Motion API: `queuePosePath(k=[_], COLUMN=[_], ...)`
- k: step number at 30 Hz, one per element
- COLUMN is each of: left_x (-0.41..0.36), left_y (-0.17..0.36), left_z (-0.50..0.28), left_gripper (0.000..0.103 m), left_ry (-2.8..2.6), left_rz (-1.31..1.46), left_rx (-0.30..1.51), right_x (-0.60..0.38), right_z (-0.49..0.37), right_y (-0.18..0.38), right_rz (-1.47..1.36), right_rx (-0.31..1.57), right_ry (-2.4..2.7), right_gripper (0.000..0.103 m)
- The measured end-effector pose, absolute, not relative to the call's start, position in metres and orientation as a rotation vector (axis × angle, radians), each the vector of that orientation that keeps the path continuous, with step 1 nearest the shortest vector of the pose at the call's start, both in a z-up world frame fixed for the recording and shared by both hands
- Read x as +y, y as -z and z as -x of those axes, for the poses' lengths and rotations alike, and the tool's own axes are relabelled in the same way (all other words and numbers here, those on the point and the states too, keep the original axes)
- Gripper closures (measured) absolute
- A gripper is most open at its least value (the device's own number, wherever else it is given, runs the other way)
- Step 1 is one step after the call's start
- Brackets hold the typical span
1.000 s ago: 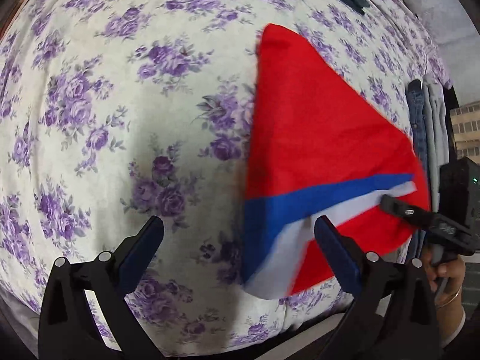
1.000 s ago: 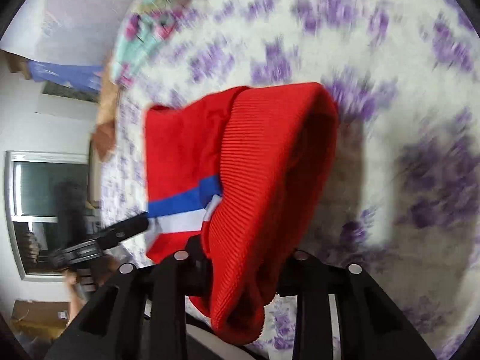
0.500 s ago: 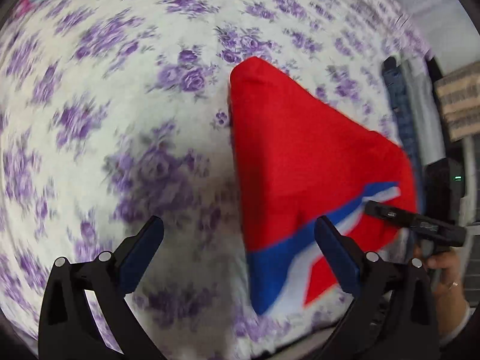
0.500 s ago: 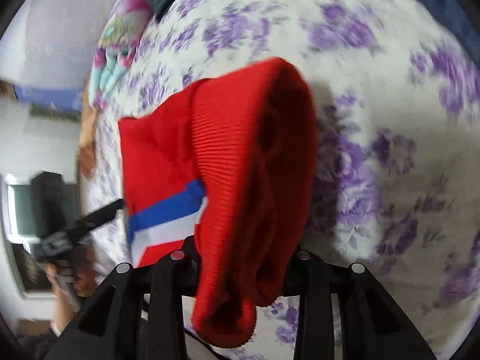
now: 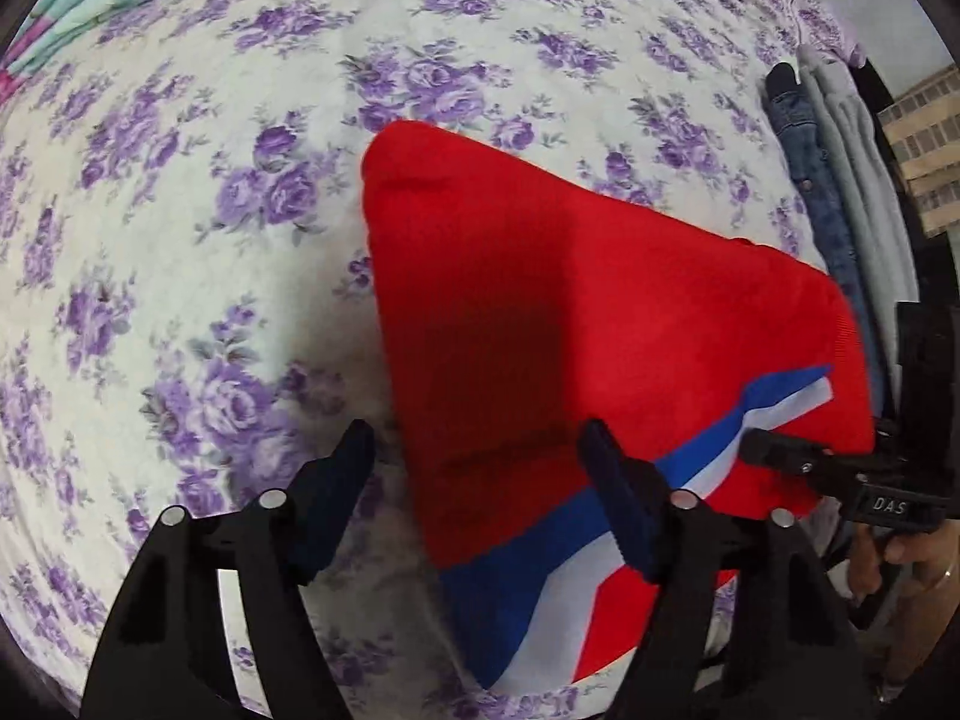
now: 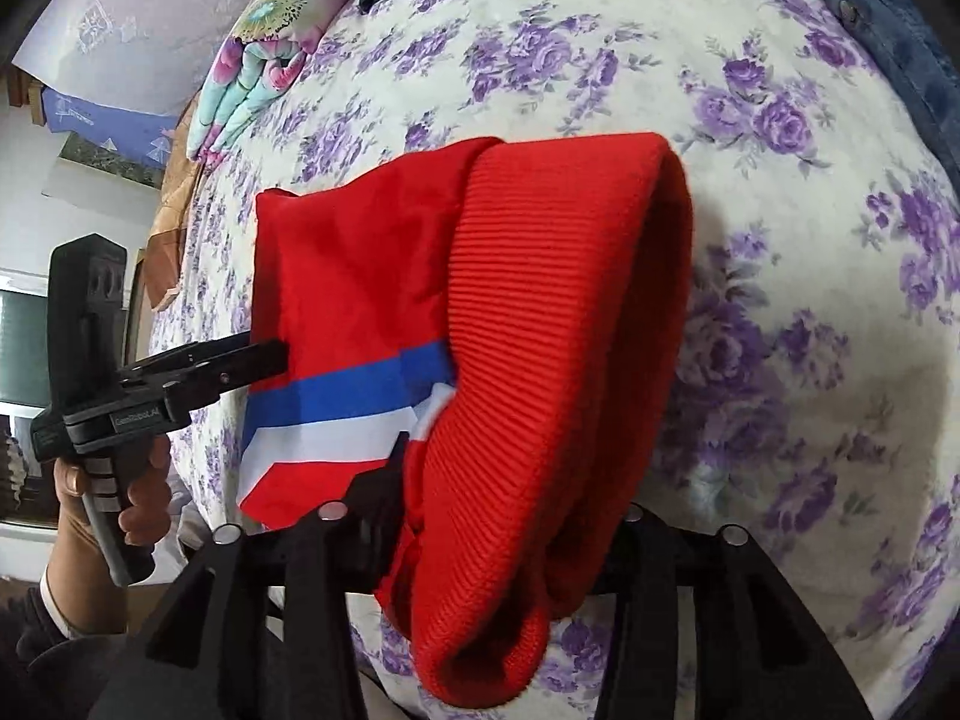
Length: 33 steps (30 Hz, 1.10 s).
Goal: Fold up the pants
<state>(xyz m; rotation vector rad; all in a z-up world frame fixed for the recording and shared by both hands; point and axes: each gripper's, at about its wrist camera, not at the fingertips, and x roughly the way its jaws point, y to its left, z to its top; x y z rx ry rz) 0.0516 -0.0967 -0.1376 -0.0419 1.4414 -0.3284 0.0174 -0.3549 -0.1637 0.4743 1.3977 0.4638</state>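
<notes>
Red fabric pants with a blue and white stripe (image 5: 600,312) are seen draped over a bed covered in a white sheet with purple flowers (image 5: 180,240), filling the 3 to 5 o'clock part of the left wrist view. The left hand-held gripper (image 5: 480,480) is held with its dark blue fingers (image 5: 336,492) spread wide, one over the sheet and one above the pants, nothing gripped. The right hand-held gripper (image 6: 516,516) is clamped on the ribbed red waistband (image 6: 552,360). Folded jeans and grey garments (image 5: 840,180) lie at 2 o'clock.
</notes>
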Motion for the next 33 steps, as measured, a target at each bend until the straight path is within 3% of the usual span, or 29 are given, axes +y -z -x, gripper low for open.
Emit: queuePosePath(k=[2,5,7,10,13,15,19,21,33], left_x=[-0.095,-0.091,-0.097,-0.115,-0.116,-0.116,-0.115,-0.117,-0.109], left_y=[0.144,0.157,0.159,0.157,0.154,0.151,0.137,0.131,0.041], left_z=[-0.055,-0.062,-0.063,-0.06,-0.053,-0.053,-0.051,-0.05,-0.089], left_gripper=[0.027,0.016,0.012,0.014,0.03,0.038,0.072,0.081,0.085], left_ry=[0.327,0.35,0.36,0.339,0.341,0.359,0.365,0.365,0.351], left_rz=[0.079,0.211,0.194,0.095,0.128,0.133,0.101,0.068,0.053], left_rx=[1.451,1.467,1.455,1.403,1.377,1.379,1.368,1.345,1.102], right_x=[-0.349,-0.343,-0.342,-0.342,-0.356,-0.36,-0.357,-0.355,-0.348], right_z=[-0.022,-0.025,-0.024,-0.024,-0.023,-0.02,-0.021,-0.021,-0.077], right_y=[0.165,0.165,0.163,0.161,0.164,0.166,0.162,0.151,0.053], right_rz=[-0.49,-0.477,-0.454,-0.441,-0.55,-0.572,-0.549,-0.564,-0.333], right_rx=[1.399,1.406,1.406,1.406,1.402,1.397,1.384,1.341,1.103], right_ry=[-0.499,-0.495,-0.482,-0.471,-0.493,-0.494,-0.501,-0.544,-0.646], right_gripper=[0.039,0.038,0.042,0.054,0.064,0.065,0.07,0.075,0.076])
